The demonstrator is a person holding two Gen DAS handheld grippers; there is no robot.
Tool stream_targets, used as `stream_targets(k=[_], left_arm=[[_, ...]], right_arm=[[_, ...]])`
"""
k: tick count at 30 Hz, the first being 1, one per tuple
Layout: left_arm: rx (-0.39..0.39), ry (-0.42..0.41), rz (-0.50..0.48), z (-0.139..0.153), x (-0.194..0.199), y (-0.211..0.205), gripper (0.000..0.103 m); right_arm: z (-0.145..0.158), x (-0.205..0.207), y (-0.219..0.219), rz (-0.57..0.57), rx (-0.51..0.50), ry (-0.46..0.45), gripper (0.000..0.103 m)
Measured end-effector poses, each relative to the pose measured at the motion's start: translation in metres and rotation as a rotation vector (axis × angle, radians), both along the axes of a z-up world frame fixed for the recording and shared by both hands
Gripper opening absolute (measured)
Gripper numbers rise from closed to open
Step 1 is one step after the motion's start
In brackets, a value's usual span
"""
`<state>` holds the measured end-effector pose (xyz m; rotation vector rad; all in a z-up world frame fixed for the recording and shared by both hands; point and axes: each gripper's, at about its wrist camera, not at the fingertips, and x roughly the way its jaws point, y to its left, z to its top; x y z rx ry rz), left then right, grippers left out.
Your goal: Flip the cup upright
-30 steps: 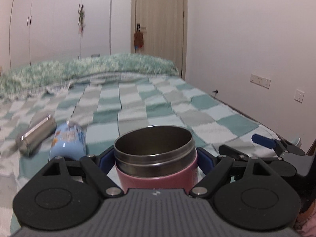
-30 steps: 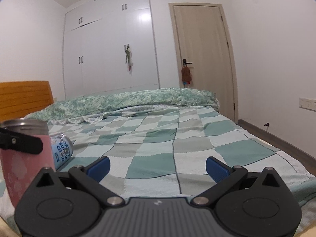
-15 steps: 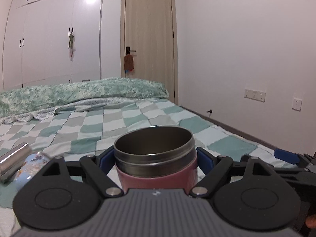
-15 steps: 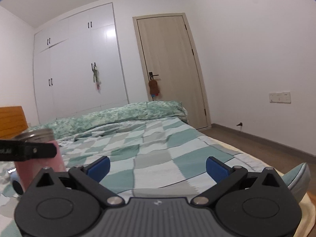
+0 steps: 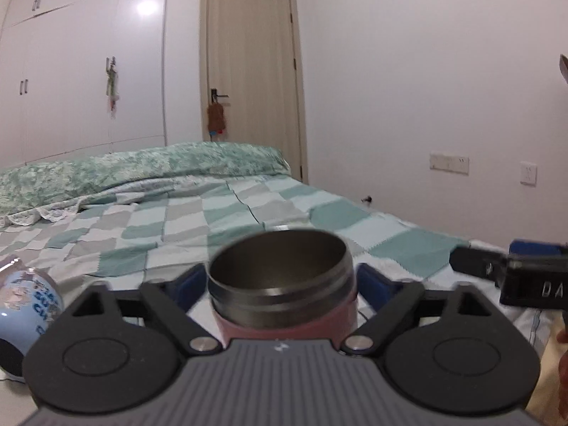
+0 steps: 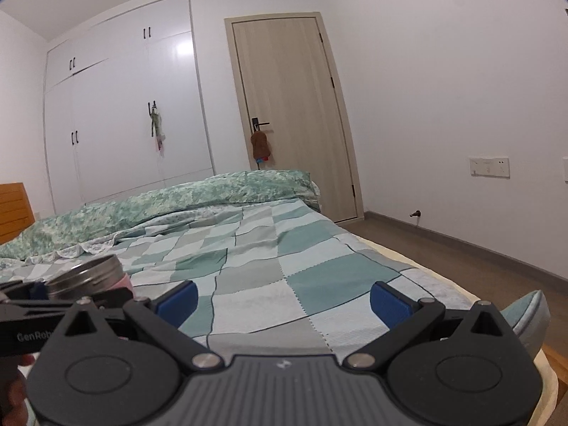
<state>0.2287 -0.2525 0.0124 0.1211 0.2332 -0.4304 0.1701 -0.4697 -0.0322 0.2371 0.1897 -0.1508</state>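
Observation:
My left gripper (image 5: 282, 284) is shut on a pink cup (image 5: 280, 277) with a steel rim, holding it upright with its open mouth up, low over the checked bed cover. The same cup (image 6: 88, 278) shows at the left edge of the right wrist view, between the left gripper's fingers. My right gripper (image 6: 282, 296) is open and empty, to the right of the cup, above the bed cover. Part of the right gripper (image 5: 511, 269) shows at the right of the left wrist view.
A light blue printed cup (image 5: 25, 305) lies on its side on the bed at the far left. The green and grey checked bed cover (image 6: 284, 266) stretches ahead to a rumpled green quilt (image 6: 177, 198). The bed's right edge and floor (image 6: 461, 266) lie to the right.
Both grippers have tilted and lowered toward the bed's near edge. The cup stays in the left gripper. The steel flask seen at the left earlier is out of view.

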Motion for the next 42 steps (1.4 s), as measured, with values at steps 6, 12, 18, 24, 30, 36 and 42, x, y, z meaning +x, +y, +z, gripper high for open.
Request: stream_targets(k=[6,12,18,24,30,36,42], left_arm=[[-0.053,-0.055,0.050,0.037,-0.029,0.034,0.103],[-0.090,-0.105,0.153,0.069,-0.073,0.099,0.103],[-0.039,-0.126,0.260,0.074,-0.125,0.166,0.103],[-0.020,-0.097,0.358,0.056,-0.166,0.213,0.103],[-0.030,-0.050,0.432,0.026,-0.190,0.245,0.103],[-0.043,-0.054,0.485,-0.002,-0.200,0.254,0.103],[-0.059,-0.105,0.522,-0.008,-0.203,0.255,0.103]], right_arm=[[0.005,-0.012,0.014,0.036,-0.029,-0.039,0.103],[0.016,-0.040,0.048,0.100,-0.115,-0.131,0.103],[0.025,-0.073,0.078,0.141,-0.125,-0.174,0.103],[0.029,-0.100,0.111,0.222,-0.170,-0.143,0.103],[0.022,-0.123,0.141,0.278,-0.211,-0.092,0.103],[0.018,-0.129,0.155,0.290,-0.207,-0.062,0.103],[0.014,-0.125,0.159,0.287,-0.215,-0.050,0.103]])
